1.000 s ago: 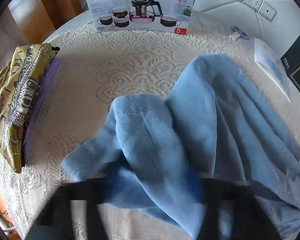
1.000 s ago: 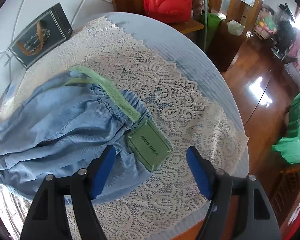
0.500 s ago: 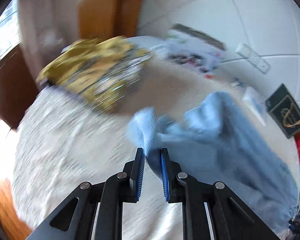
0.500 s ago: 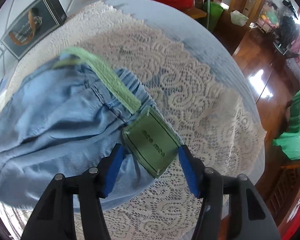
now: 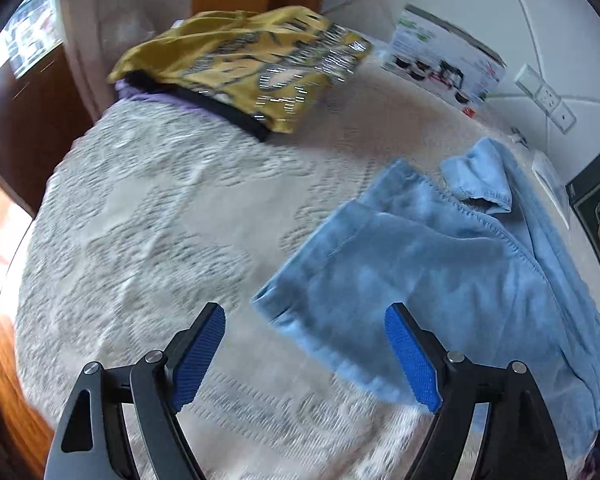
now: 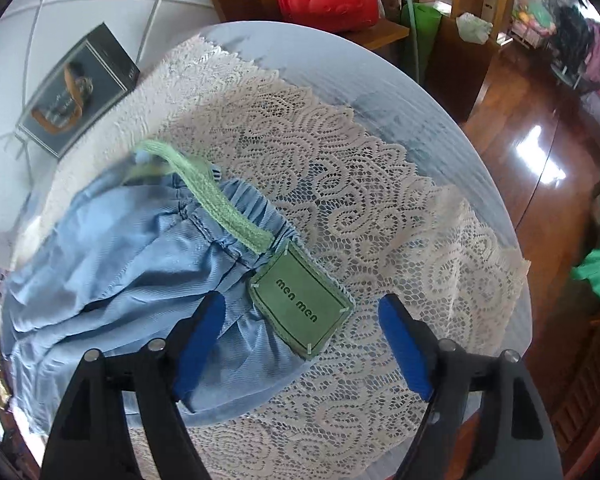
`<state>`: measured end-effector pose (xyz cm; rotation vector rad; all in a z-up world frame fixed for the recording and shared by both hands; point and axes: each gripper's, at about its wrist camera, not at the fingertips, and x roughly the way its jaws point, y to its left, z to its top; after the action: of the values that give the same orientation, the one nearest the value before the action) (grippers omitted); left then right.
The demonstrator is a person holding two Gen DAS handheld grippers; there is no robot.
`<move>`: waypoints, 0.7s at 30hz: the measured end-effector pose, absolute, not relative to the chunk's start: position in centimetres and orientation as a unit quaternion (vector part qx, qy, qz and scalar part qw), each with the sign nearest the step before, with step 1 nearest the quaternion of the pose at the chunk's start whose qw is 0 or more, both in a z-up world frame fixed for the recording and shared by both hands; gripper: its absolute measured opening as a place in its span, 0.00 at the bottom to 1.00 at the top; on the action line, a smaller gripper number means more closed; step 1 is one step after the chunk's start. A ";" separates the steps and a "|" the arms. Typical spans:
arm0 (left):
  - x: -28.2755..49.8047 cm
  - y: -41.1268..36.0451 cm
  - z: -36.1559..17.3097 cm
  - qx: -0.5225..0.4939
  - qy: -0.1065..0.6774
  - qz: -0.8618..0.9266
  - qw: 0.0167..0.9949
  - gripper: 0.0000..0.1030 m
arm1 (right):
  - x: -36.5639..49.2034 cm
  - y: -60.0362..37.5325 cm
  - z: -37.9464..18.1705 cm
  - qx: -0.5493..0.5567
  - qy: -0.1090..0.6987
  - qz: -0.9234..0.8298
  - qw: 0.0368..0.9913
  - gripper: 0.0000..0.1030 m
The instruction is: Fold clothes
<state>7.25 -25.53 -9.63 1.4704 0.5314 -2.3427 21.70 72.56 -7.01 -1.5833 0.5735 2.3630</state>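
Both my tongs spread wide, gripping nothing, over the blue pants on the desk.

My left tongs (image 5: 305,354) hover at the pants (image 5: 440,272) hem; my right tongs (image 6: 300,344) straddle the green label (image 6: 300,306) by the waistband (drawstring (image 6: 212,200) lying across it). Folded yellow cloth (image 5: 252,72) sits well apart on the lace (image 6: 380,208).

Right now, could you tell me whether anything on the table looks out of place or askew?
The blue trousers lie unfolded: one leg hem is flipped back on itself, and at the waistband the green drawstring trails loose beside the green patch. Both grippers, left and right, are open.
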 end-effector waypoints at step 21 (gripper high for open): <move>5.2 -22.6 -12.3 0.583 0.108 -0.782 0.190 0.12 | 20.0 67.0 -7.3 -0.565 0.061 0.808 0.158 0.19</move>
<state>5.21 -22.60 -12.29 1.6391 0.3038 -2.1990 20.05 67.00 -7.34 -1.6165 0.1756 2.3101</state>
